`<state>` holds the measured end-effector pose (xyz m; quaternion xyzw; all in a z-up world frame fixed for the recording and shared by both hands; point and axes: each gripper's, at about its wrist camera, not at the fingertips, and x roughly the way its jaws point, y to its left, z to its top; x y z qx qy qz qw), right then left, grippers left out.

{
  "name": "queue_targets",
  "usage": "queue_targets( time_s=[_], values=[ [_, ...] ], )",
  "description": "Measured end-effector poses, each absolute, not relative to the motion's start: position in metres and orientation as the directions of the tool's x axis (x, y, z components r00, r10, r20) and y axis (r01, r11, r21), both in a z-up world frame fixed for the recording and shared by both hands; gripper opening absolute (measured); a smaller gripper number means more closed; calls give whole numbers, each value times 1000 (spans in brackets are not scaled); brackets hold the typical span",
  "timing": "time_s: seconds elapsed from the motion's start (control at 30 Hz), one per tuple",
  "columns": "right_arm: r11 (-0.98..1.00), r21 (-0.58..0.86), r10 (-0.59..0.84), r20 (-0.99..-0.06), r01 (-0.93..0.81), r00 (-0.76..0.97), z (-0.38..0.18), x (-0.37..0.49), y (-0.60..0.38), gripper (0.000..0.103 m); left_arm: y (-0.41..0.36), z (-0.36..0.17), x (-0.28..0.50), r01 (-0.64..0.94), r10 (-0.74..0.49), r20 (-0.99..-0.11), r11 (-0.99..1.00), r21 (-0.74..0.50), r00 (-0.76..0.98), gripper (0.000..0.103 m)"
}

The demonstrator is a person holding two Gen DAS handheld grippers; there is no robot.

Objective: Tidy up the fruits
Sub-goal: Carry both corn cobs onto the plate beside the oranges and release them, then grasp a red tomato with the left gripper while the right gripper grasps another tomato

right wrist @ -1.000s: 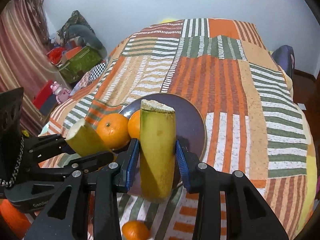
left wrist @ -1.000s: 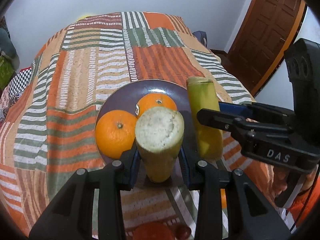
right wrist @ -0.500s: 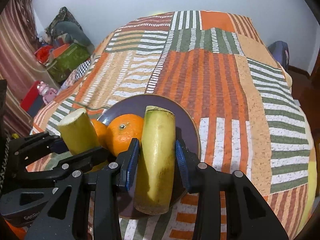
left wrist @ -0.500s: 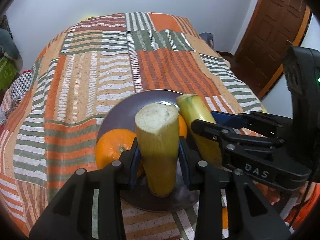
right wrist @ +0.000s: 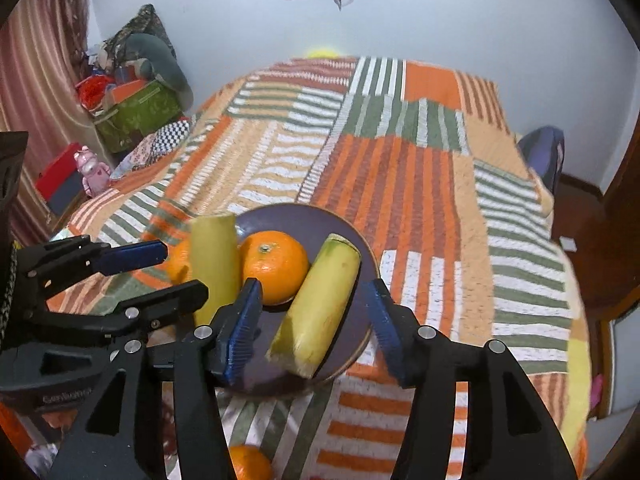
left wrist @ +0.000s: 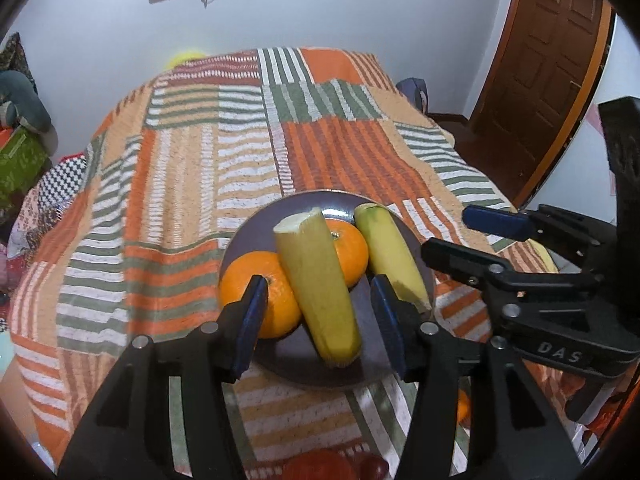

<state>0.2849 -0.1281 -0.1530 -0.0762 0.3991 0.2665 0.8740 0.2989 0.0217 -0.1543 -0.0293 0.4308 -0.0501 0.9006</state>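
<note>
L gripper point(left wrist: 320, 316) & R gripper point(right wrist: 314, 320) both spread wide, pinching nothing. 2 banana pieces point(left wrist: 316, 280) point(left wrist: 390, 256) lean on 2 oranges point(left wrist: 262, 300) point(left wrist: 348, 250) in purple plate point(left wrist: 256, 232), R piece at 3 o'clock.

A home bedroom: a bed point(right wrist: 420, 184) under a striped patchwork quilt point(left wrist: 192, 184), a wooden door point(left wrist: 552, 64) right of the gripper, curtains point(right wrist: 36, 80), a pink toy point(right wrist: 94, 168) and boxes point(right wrist: 136, 116) left

purple plate point(left wrist: 256, 236), orange-green striped bedspread point(left wrist: 192, 168); brown door point(left wrist: 552, 60)
</note>
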Motion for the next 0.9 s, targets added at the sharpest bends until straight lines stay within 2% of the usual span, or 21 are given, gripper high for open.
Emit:
queue_targets(
  time_s=[0.17,0.5,0.9],
  values=[
    [848,34,401,-695,-529,598,-127,257,-134,53,26,-127,267,58,-99,-739,995,-81,666,54],
    [855,-22,393,-626,-519,674,-98,203,-144,66,33,-102,206,43,-71,-708,997,-57,702,61],
    [869,-9,347,-700,-495,624,-143,176,-154,66,38,-151,173,48,-76,-795,997,-60,602,63]
  ],
)
